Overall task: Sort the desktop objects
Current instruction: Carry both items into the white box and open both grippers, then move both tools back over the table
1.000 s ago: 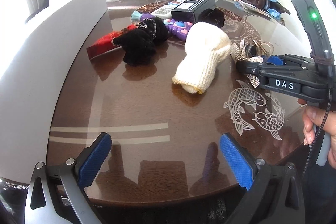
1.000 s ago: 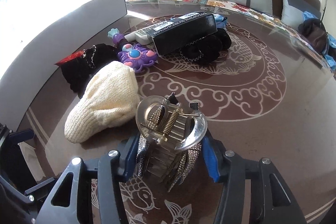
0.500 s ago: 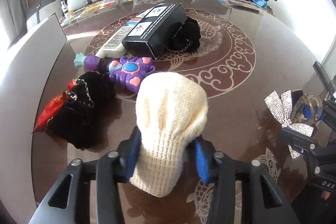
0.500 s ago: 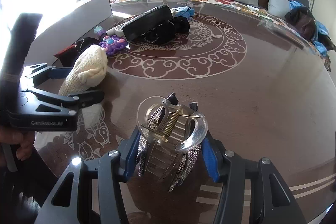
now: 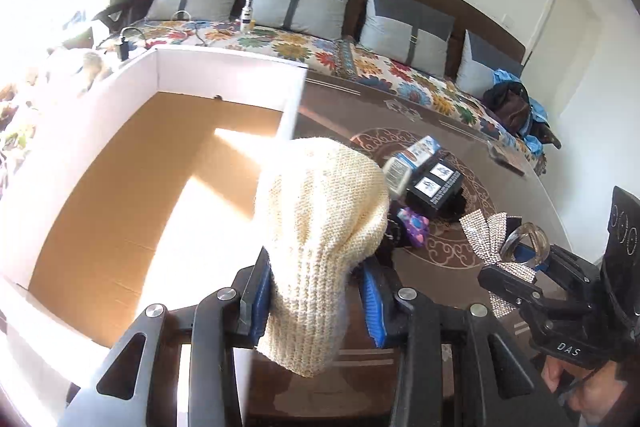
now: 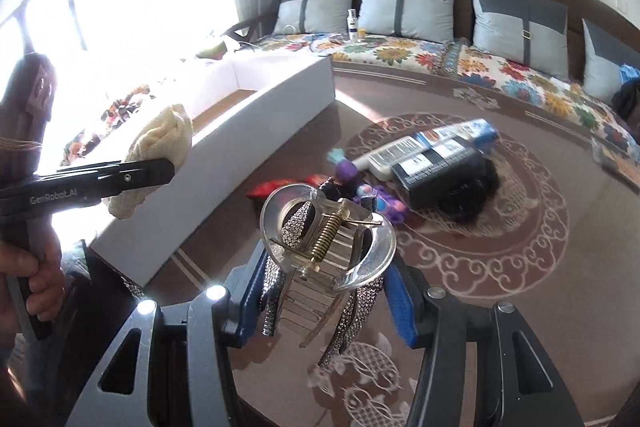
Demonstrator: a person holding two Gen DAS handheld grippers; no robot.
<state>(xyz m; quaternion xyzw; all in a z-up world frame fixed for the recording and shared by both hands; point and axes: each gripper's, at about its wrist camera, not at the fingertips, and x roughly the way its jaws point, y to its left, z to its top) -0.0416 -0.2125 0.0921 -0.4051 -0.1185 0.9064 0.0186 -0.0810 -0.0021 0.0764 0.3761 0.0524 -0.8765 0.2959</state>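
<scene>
The brown floor of the white-walled box (image 5: 120,195) is shown only in the left wrist view. The cream knitted hat (image 5: 320,227), ribbed and limp, is pinched by the left gripper (image 5: 316,301) above the box edge. A clear rhinestone hair claw (image 6: 326,243) is clamped by the right gripper (image 6: 324,297) over the table (image 6: 520,287).

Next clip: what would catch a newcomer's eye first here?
The cream knitted hat clamped in the left gripper, raised beside the big white open box. Next, the clear rhinestone hair claw gripped by the right gripper above the patterned brown table.
</scene>
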